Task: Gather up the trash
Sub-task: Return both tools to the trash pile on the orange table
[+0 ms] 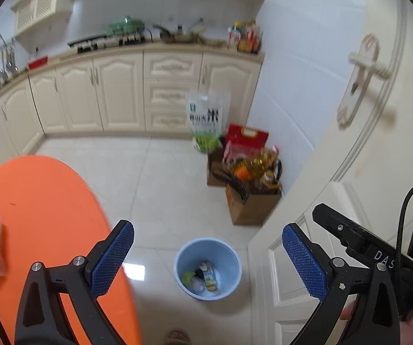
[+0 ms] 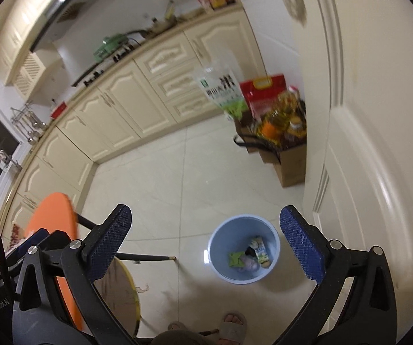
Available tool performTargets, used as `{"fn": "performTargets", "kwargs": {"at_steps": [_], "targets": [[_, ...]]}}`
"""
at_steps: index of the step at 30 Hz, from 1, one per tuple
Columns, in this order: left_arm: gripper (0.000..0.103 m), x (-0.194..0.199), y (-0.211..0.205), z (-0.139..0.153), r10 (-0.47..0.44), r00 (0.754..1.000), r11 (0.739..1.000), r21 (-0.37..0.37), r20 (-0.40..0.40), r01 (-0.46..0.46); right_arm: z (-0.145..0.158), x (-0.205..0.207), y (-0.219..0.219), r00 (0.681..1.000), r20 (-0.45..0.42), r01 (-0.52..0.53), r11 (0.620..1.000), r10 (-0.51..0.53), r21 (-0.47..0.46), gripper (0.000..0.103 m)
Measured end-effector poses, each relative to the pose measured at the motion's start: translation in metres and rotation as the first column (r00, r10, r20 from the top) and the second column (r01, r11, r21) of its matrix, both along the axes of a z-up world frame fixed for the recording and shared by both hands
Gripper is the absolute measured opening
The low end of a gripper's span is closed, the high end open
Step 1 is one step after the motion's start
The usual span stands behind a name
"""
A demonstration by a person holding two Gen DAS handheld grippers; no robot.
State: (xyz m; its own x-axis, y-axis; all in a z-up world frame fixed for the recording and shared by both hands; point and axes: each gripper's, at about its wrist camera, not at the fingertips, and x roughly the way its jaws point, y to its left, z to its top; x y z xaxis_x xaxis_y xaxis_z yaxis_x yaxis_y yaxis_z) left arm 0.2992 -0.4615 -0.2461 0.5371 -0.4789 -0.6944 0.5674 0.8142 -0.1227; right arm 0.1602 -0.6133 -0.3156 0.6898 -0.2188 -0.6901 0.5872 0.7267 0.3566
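Trash bin (image 1: 207, 268) below open left claw (image 1: 207, 261)

Right gripper (image 1: 379, 254) body: white letters "DAS" are read, cut off by a cable.
Other print: blurred, unreadable.

Location: home kitchen.
Cream cabinets (image 1: 114, 92) under a counter (image 1: 160, 46) with stove (image 1: 105, 41) and pans (image 1: 177, 35); hanging utensils (image 1: 3, 63); tiled floor (image 1: 160, 178); groceries (image 1: 246, 161) beside a door (image 1: 373, 115).
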Motion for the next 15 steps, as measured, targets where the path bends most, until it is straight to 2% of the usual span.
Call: {"fn": "performTargets", "kwargs": {"at_steps": [8,15], "targets": [[0.102,-0.067,0.112,0.038,0.063,0.992,0.996,-0.074,0.107,-0.055,0.076,-0.007,0.084,0.994,0.082,-0.064,0.990,0.074,-0.122,0.103],[0.102,-0.137,0.212,0.061,0.165,0.964,0.981,-0.138,0.210,-0.138,0.132,-0.006,0.173,0.974,0.137,-0.146,0.962,0.181,-0.230,0.103]]}}
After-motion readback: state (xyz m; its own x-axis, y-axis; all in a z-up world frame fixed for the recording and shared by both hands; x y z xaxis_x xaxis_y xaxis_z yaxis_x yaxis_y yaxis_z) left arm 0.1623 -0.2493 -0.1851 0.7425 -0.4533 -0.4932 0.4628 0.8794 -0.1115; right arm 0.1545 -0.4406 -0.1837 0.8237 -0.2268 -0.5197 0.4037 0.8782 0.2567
